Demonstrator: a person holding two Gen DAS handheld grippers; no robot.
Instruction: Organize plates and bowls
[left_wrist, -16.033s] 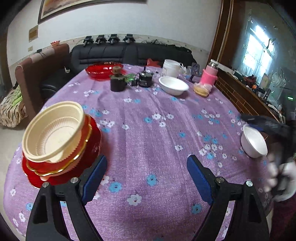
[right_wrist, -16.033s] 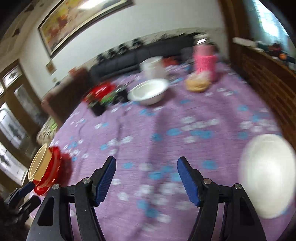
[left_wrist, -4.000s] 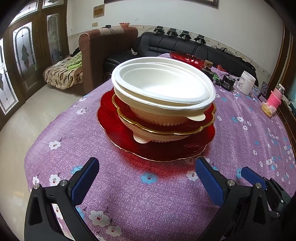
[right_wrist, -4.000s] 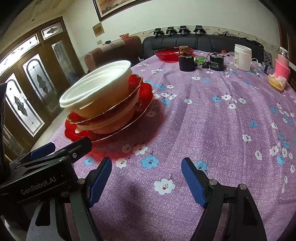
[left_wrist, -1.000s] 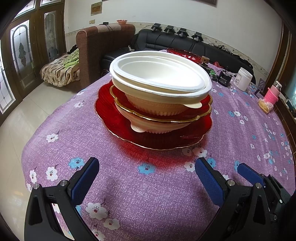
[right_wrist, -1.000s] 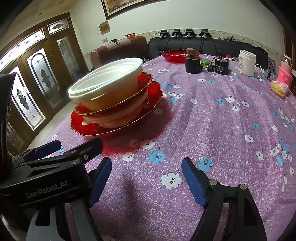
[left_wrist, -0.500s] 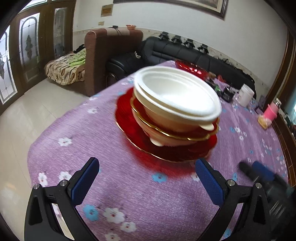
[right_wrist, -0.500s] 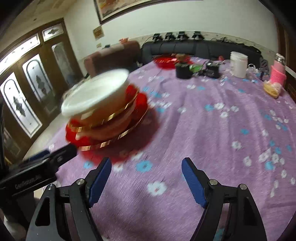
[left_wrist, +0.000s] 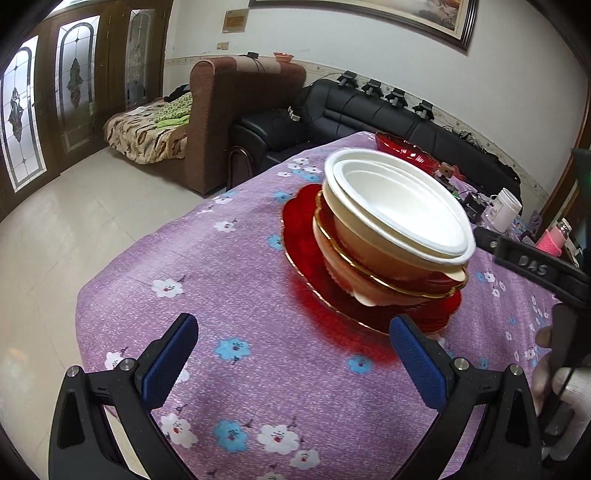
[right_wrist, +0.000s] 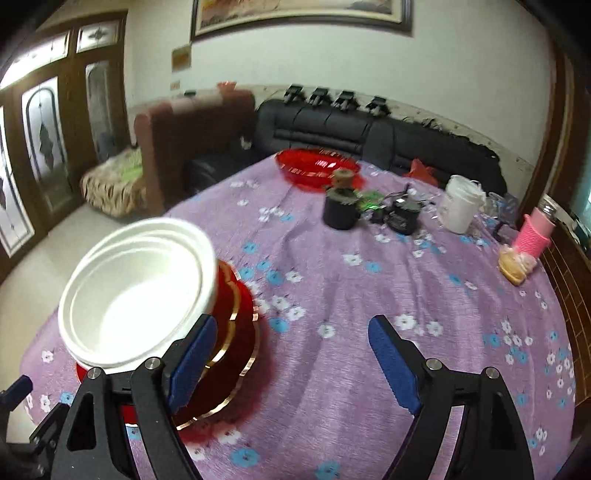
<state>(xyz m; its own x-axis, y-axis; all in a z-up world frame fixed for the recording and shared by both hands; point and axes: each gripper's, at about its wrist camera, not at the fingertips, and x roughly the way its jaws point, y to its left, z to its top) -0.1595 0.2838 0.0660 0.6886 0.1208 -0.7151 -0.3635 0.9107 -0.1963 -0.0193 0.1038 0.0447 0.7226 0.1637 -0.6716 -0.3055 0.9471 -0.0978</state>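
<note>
Bowls nested in white bowl stack (left_wrist: 397, 218) on red plate (left_wrist: 306, 236), consolidated nr surface (left_wrist: 229, 295) edge. L gripper (left_wrist: 291, 358) jaws released, empty. R gripper (right_wrist: 288, 354) jaws opening, nothing btwn.

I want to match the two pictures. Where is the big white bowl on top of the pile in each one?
Left wrist: white bowl right of centre, atop the stack.
Right wrist: white bowl at left, beside the right gripper.
Shared landmark: red dish near the sofa.

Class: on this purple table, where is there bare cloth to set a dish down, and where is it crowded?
Free: the cloth between the stacked bowls and the black jar. Crowded: the far edge, around the red bowl, white tub and pink bottle.
</note>
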